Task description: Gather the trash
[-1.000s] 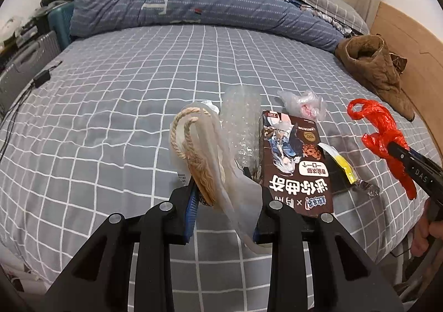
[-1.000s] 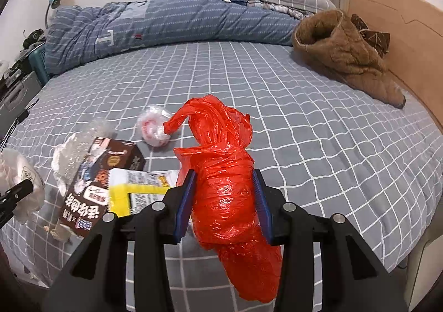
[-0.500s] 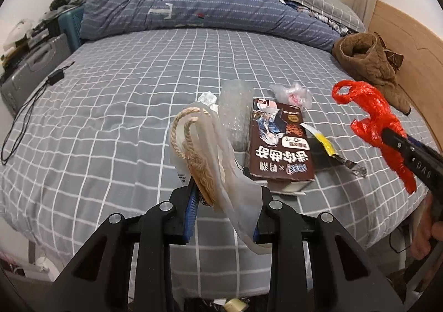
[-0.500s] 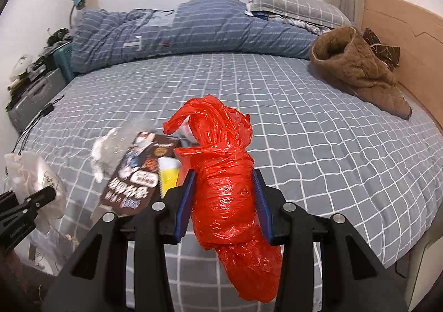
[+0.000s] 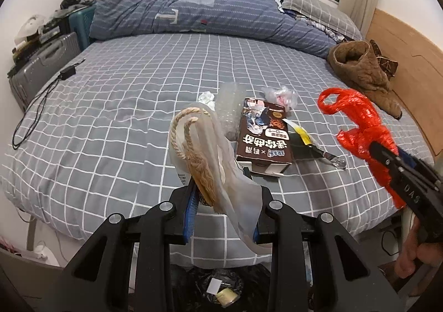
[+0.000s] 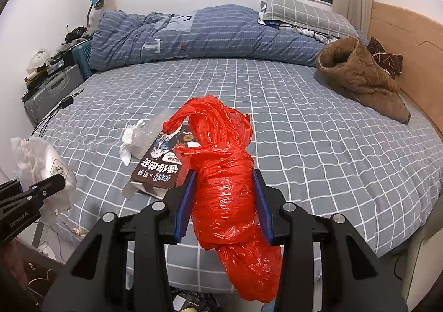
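My left gripper [image 5: 224,201] is shut on a translucent white bag with rope handles [image 5: 205,151], held above the foot of the bed. The right gripper [image 6: 224,201] is shut on a bundled red plastic bag [image 6: 221,173], also seen at the right of the left wrist view as the red bag [image 5: 360,124]. On the grey checked bed [image 5: 124,96] lie a brown snack box [image 5: 263,135], a yellow wrapper [image 5: 301,132], a clear crumpled plastic piece [image 5: 229,107], a small clear bag with pink inside [image 5: 279,93] and a white tissue [image 6: 130,137]. A black-lined trash bin [image 5: 218,284] sits below the left gripper.
A rolled blue duvet [image 5: 207,13] and pillows line the far side. A brown fleece garment [image 5: 362,74] lies at the right by the wooden headboard [image 5: 409,43]. A grey suitcase [image 5: 41,63] stands left of the bed; a black charger cable [image 5: 41,101] trails over the bed's left edge.
Both grippers have pulled back and risen from the bed, each with its bag still held. The bed's foot edge and the trash bin below have come into view.
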`<state>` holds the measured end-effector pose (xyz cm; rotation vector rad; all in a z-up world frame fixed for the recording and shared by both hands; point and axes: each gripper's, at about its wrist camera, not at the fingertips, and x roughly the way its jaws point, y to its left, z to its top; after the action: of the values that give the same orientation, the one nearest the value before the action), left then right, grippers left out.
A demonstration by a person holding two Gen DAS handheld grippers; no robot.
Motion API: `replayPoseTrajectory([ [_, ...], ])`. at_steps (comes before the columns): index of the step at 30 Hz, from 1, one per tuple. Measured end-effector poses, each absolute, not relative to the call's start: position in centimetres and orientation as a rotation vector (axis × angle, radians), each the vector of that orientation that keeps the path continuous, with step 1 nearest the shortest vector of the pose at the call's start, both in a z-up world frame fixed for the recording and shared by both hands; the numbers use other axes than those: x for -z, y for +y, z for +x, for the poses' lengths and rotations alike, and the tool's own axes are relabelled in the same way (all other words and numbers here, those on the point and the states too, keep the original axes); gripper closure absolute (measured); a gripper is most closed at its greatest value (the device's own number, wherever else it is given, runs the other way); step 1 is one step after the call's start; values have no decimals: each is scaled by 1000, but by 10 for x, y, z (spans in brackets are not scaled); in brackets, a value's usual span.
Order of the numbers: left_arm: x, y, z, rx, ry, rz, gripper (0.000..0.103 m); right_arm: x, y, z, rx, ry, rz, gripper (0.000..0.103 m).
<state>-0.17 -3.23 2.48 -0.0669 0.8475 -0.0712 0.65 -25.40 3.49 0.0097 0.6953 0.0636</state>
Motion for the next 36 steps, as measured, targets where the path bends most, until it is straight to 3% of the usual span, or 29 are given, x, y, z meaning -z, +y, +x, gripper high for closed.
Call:
replayPoseTrajectory([
  [36,-4,-50,-70,171,847,-70,74,2,-249,-77,-50,767,-7,64],
])
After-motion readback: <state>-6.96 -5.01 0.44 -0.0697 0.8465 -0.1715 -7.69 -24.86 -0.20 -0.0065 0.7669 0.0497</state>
